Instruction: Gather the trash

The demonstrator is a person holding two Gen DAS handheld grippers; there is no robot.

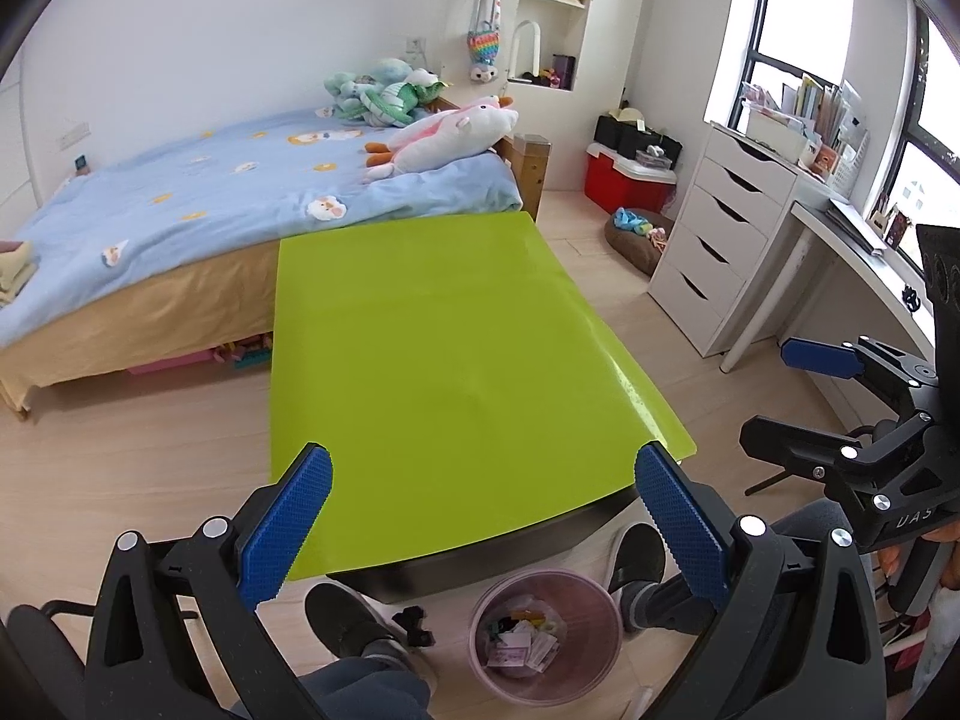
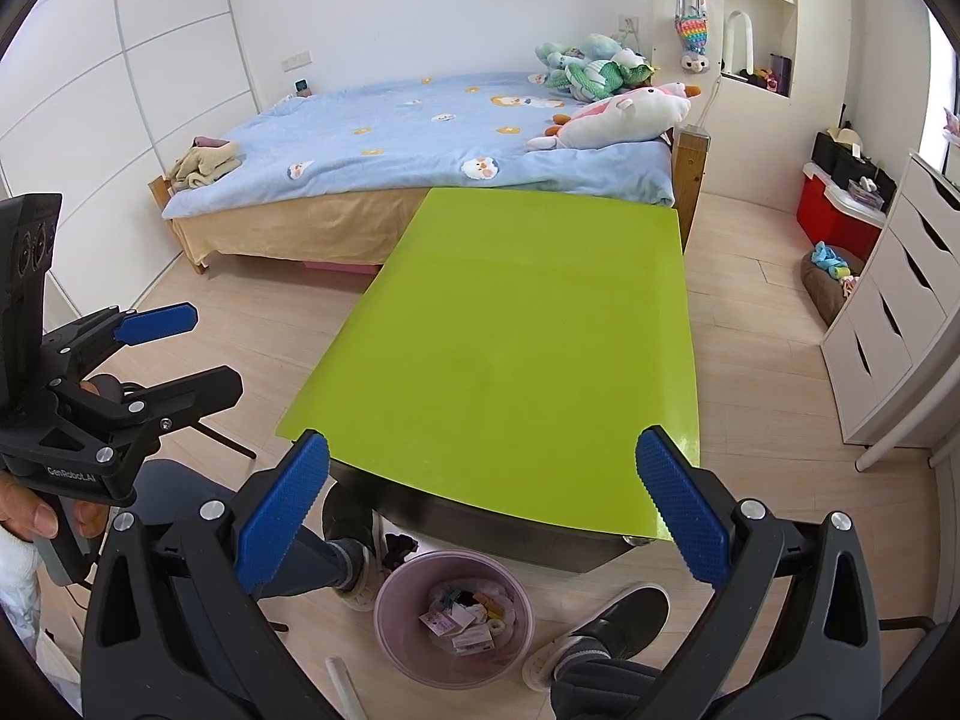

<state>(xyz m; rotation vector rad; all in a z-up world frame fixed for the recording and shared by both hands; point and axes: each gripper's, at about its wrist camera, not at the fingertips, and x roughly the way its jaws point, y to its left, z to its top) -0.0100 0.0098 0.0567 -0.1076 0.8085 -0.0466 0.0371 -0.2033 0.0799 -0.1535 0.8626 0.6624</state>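
Observation:
A pink waste bin (image 1: 545,636) (image 2: 453,618) stands on the floor at the near edge of the table, between the person's shoes, with several paper scraps and wrappers inside. The table's lime green top (image 1: 444,348) (image 2: 510,348) is bare. My left gripper (image 1: 480,522) hangs open above the table's near edge, nothing between its blue pads. My right gripper (image 2: 480,516) is open too, held beside it at about the same height. Each gripper shows at the side of the other's view, the right gripper (image 1: 774,402) and the left gripper (image 2: 198,354), both with jaws apart.
A bed (image 1: 198,198) with a blue cover and plush toys runs behind the table. White drawers (image 1: 714,240) and a desk (image 1: 840,252) line the right wall, with a red box (image 1: 624,177) and a brown pet cushion (image 1: 636,237) on the floor. A small black object (image 1: 414,624) lies by the left shoe.

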